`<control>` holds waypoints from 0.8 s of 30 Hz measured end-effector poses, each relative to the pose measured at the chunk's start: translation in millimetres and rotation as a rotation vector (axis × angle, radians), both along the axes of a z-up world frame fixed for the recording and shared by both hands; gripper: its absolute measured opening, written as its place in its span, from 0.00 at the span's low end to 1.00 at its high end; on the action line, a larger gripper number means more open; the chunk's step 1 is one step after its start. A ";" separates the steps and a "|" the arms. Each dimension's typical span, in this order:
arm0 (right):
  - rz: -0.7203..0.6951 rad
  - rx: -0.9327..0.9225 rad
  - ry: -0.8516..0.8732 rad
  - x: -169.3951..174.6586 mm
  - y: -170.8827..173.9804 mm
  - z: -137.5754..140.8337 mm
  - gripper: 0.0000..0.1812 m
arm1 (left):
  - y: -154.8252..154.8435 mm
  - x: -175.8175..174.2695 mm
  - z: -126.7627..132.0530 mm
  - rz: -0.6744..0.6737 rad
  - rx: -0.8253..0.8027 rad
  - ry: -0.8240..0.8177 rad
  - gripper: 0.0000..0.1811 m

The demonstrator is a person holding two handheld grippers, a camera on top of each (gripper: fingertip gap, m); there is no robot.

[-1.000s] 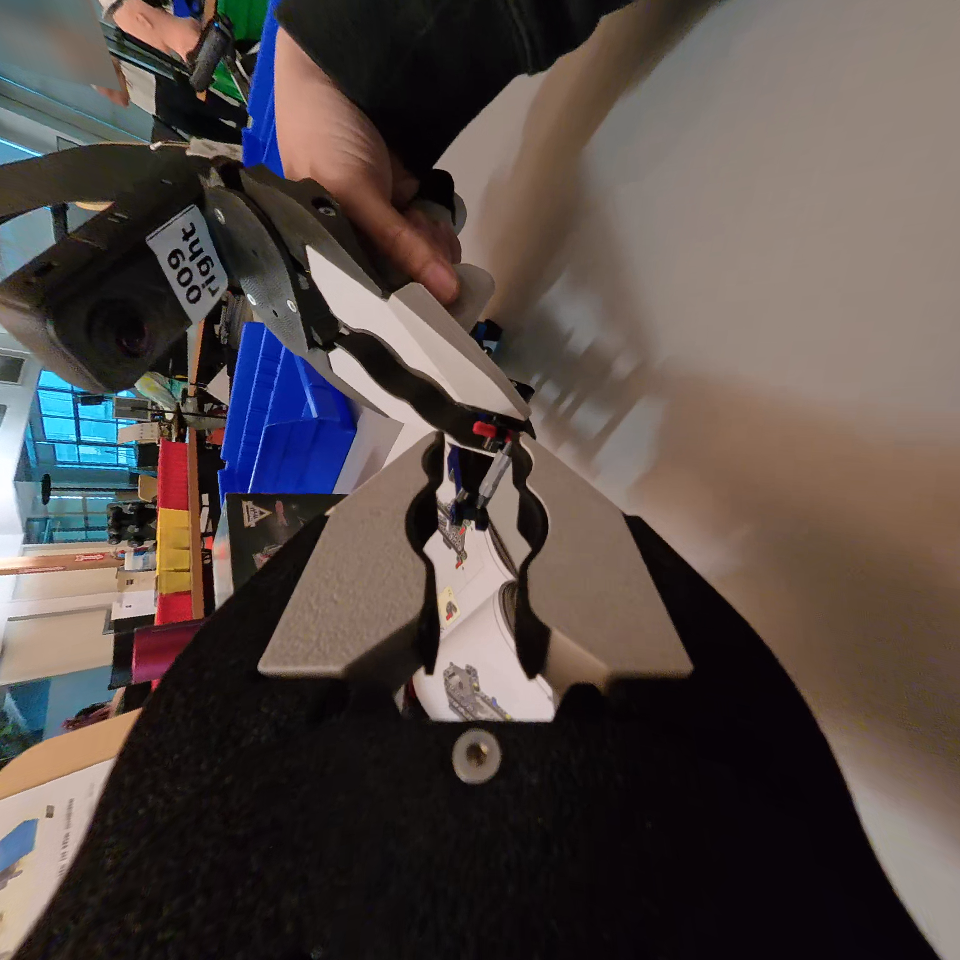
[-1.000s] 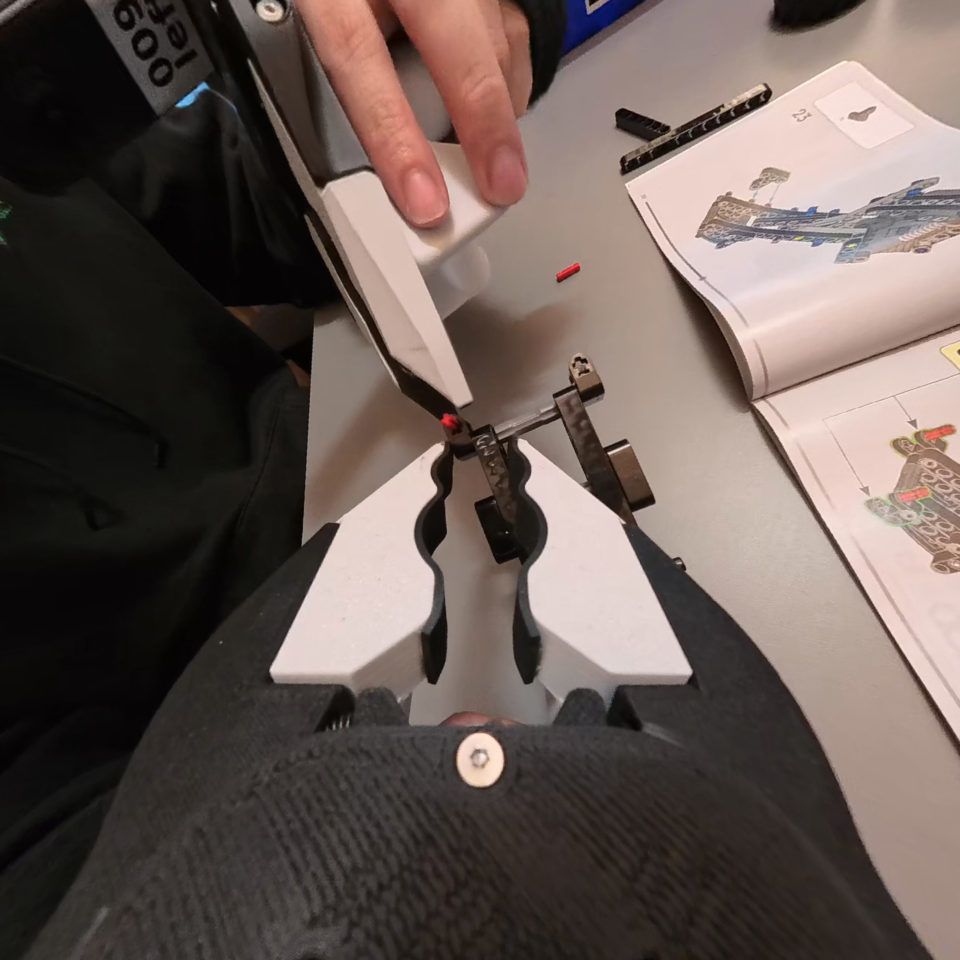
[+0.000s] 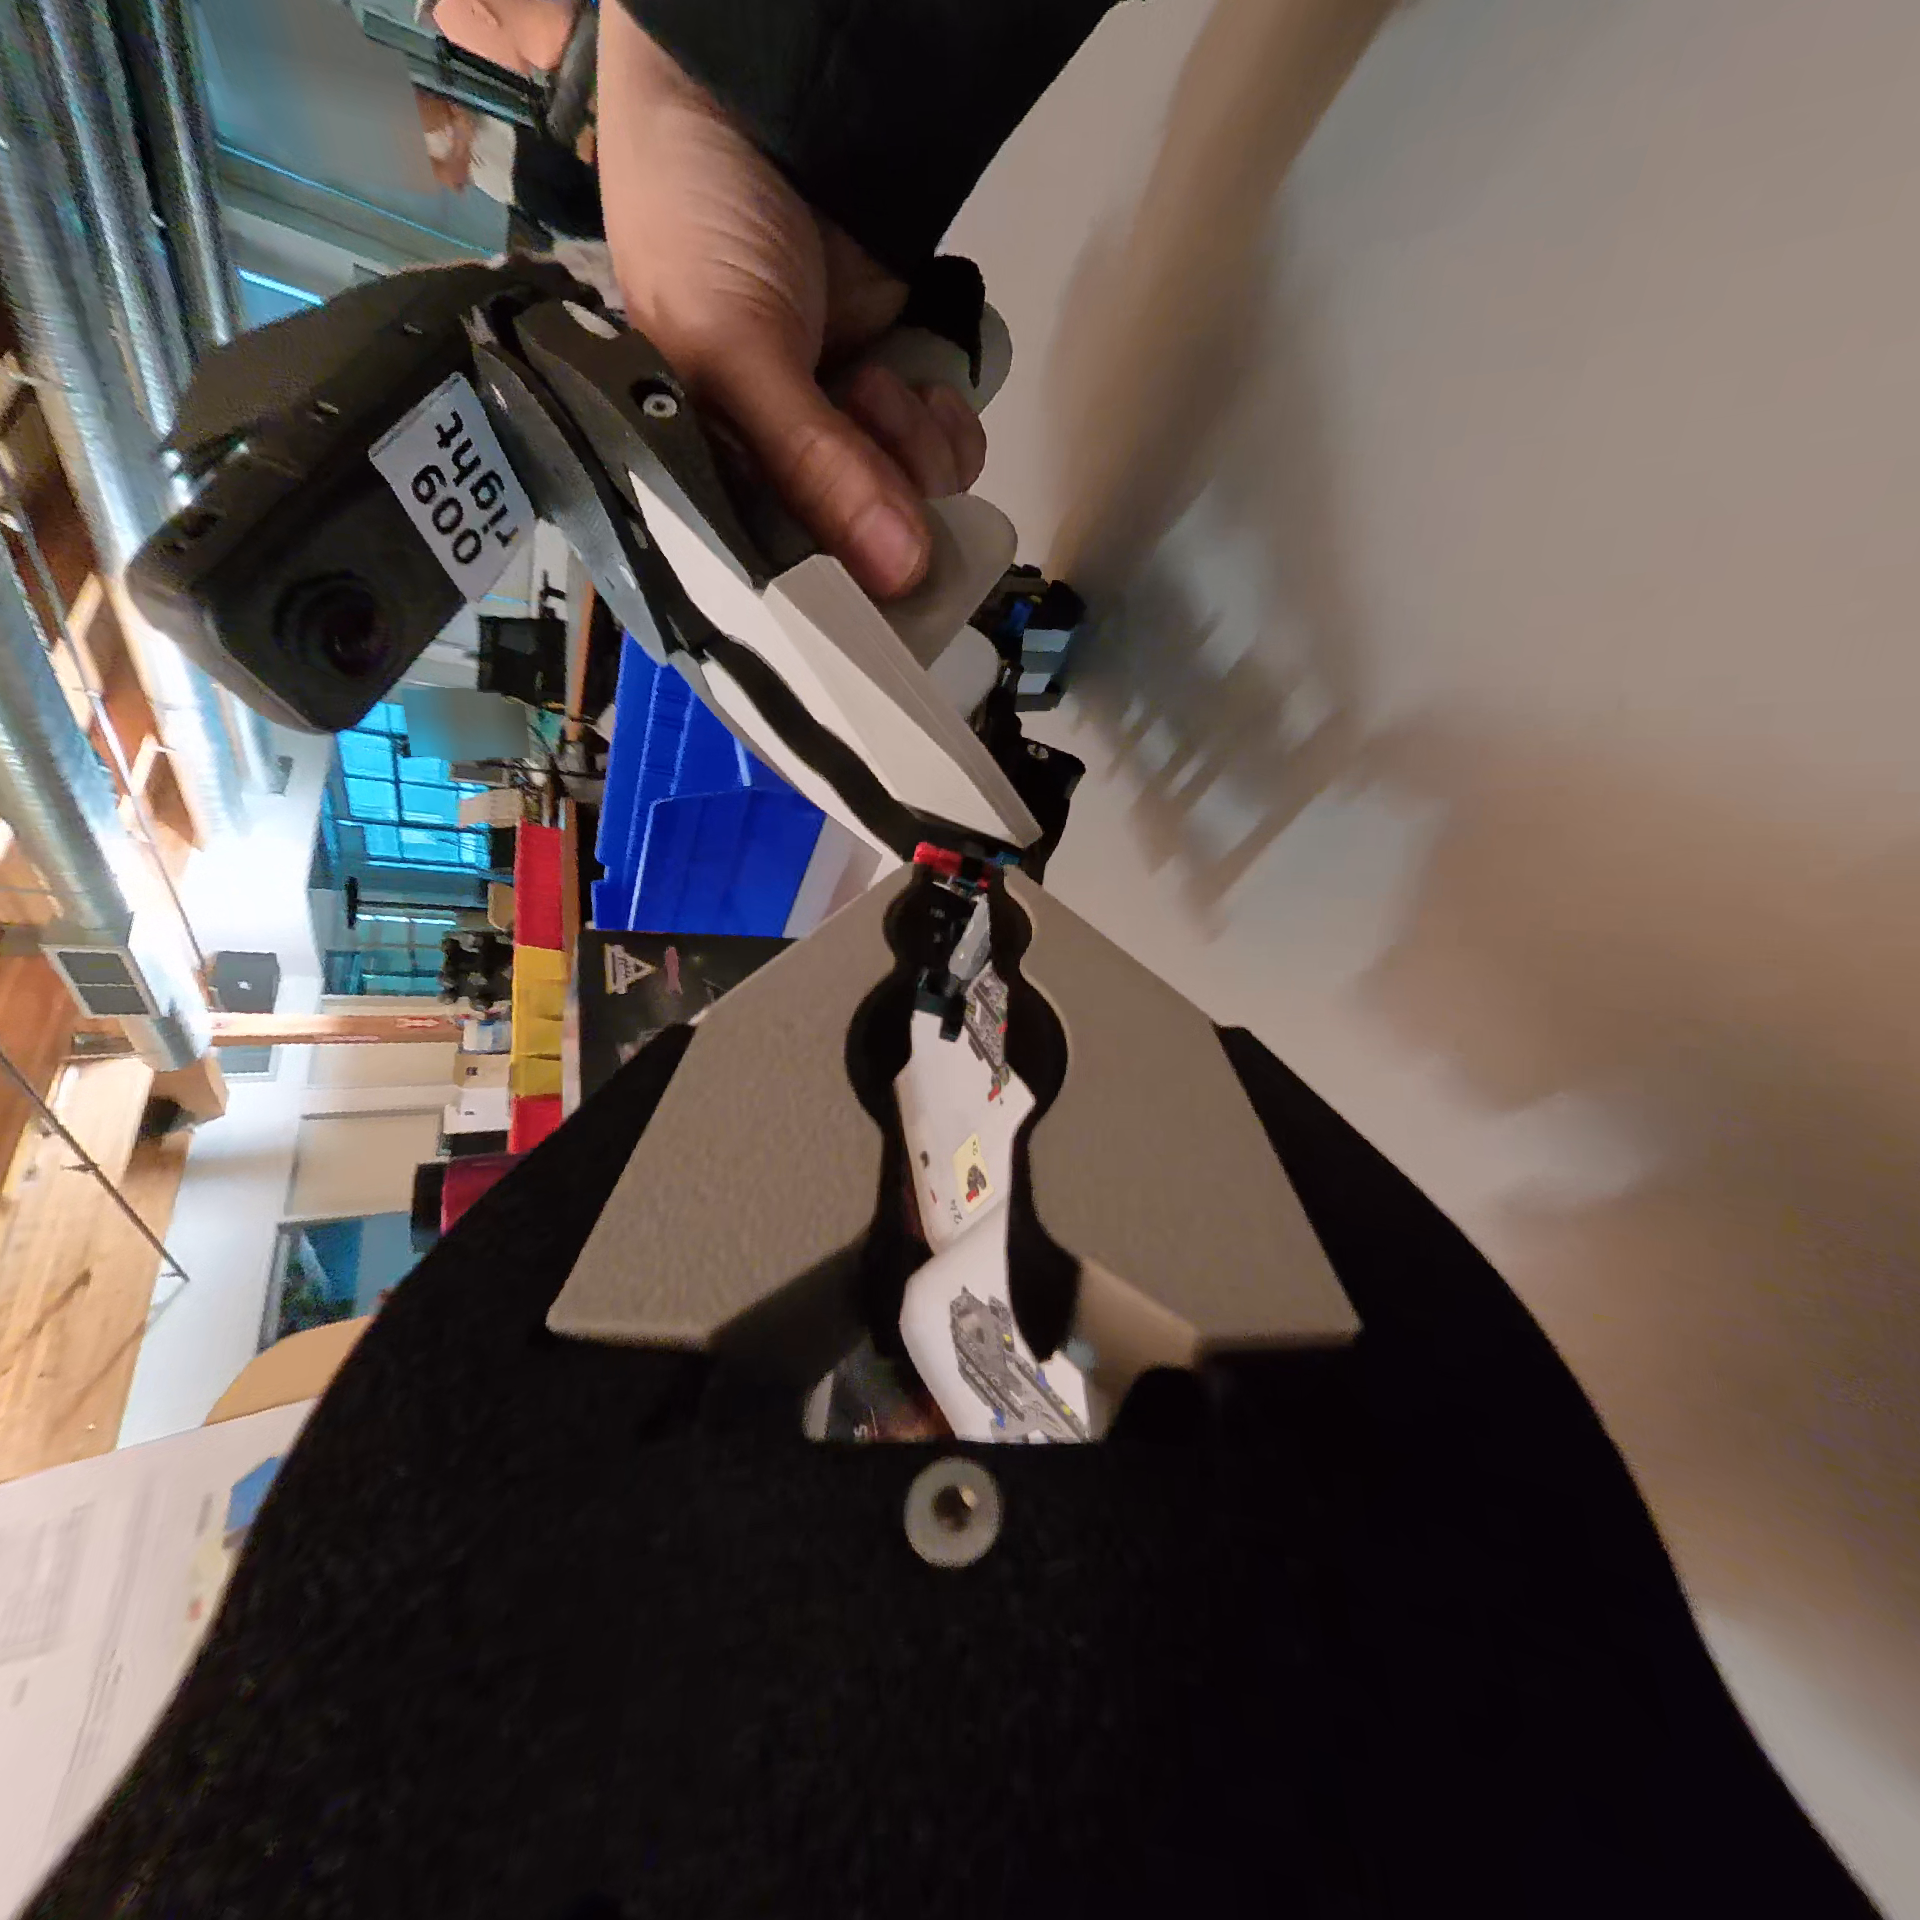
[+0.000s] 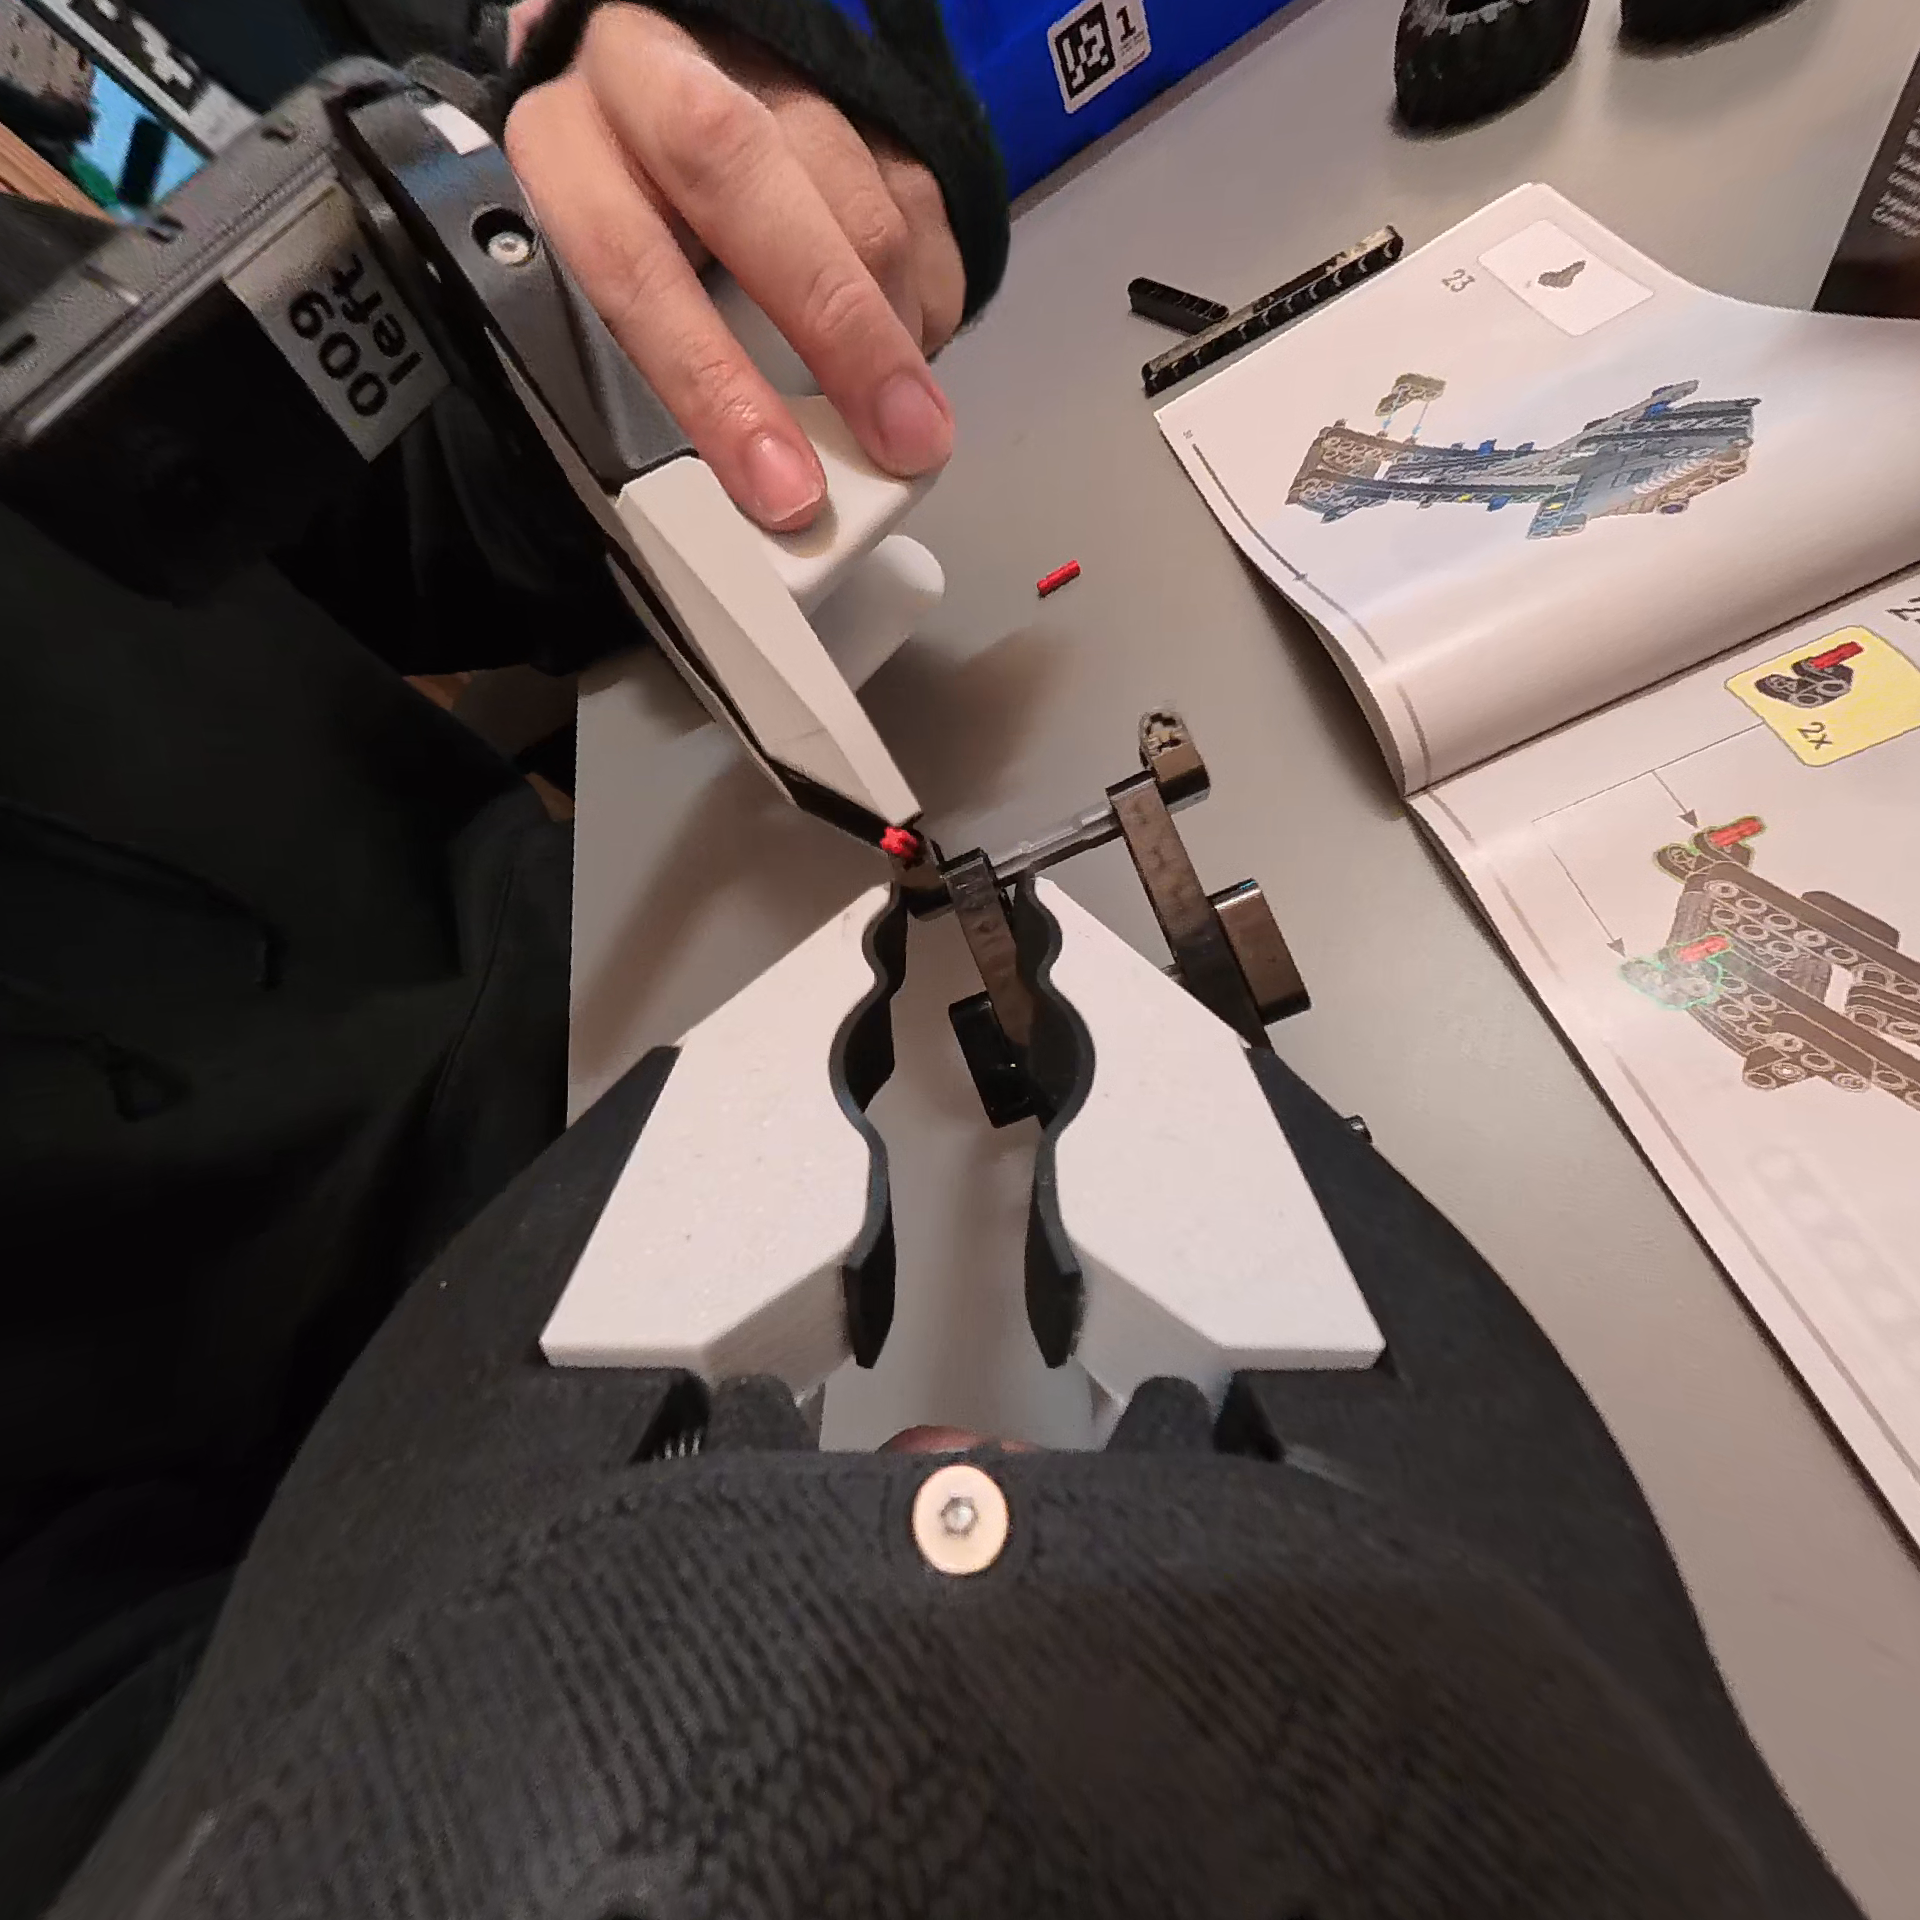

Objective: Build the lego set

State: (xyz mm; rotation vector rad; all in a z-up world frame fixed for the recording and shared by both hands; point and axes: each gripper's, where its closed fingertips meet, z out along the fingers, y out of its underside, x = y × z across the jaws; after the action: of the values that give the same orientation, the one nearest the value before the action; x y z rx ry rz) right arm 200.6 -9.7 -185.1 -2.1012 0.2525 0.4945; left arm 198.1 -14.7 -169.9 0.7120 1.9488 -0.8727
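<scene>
Right wrist view alone shows a loose red pin (image 4: 1058,578).

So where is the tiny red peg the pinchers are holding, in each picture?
Left wrist view: the red peg sits just above centre, where the two grippers' tips meet.
Right wrist view: the red peg is a little left of centre, pinched at the tip of the left gripper coming from the upper left.
Shared landmark: the open instruction booklet, seen in the left wrist view between the fingers.

Grey table (image 4: 1039,312) with open booklet (image 4: 1558,520), loose red pin (image 4: 1058,578).
</scene>
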 end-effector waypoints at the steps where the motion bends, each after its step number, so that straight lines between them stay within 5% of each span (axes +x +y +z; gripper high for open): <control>1: 0.006 -0.003 -0.002 -0.7 -0.8 -0.5 0.10 | -1.0 -0.6 0.3 -0.009 -0.009 -0.016 0.04; 24: -0.028 0.044 0.016 4.2 -4.0 6.4 0.10 | -4.9 3.2 7.8 -0.023 -0.127 -0.038 0.01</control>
State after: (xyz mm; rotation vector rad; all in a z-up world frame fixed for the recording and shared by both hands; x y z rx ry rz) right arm 204.8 -13.7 -178.7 -2.0487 0.2774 0.4967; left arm 201.2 -19.6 -162.1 0.6721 1.8373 -0.9809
